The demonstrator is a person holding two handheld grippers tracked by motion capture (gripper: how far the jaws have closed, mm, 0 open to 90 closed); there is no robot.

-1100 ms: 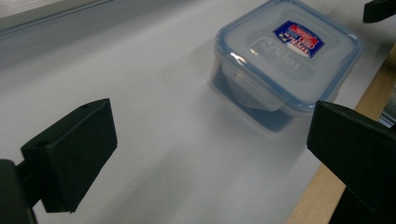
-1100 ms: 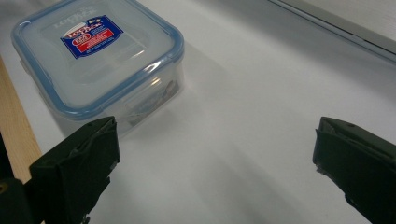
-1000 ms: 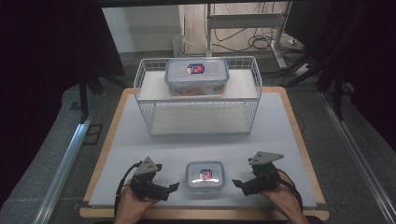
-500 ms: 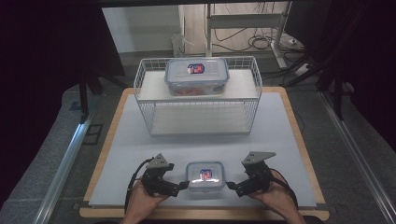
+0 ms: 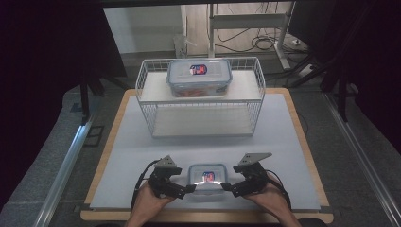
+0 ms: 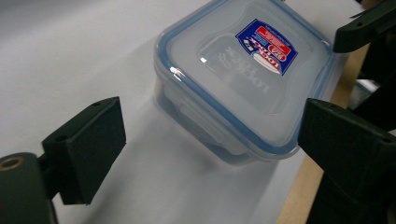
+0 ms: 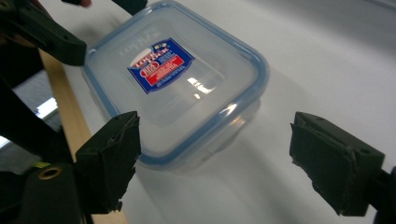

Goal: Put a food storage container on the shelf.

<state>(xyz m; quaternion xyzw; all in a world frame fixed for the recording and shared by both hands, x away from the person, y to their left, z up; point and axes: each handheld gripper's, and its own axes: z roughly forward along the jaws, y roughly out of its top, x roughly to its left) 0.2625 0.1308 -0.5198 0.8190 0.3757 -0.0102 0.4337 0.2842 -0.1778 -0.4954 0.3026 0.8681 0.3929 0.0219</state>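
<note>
We see a small clear container (image 5: 206,178) with a blue-rimmed lid and red-blue label at the worktop's (image 5: 142,142) near edge, between our left gripper (image 5: 189,189) and right gripper (image 5: 226,187); both gape, gripping nothing, the right's jaws having just narrowed.

Each gripper, the left gripper (image 5: 190,188) and the right gripper (image 5: 226,187), is black with square jaw pads, a grey three-cornered plate on top and a trailing black cable. The person's forearms are bare.
</note>
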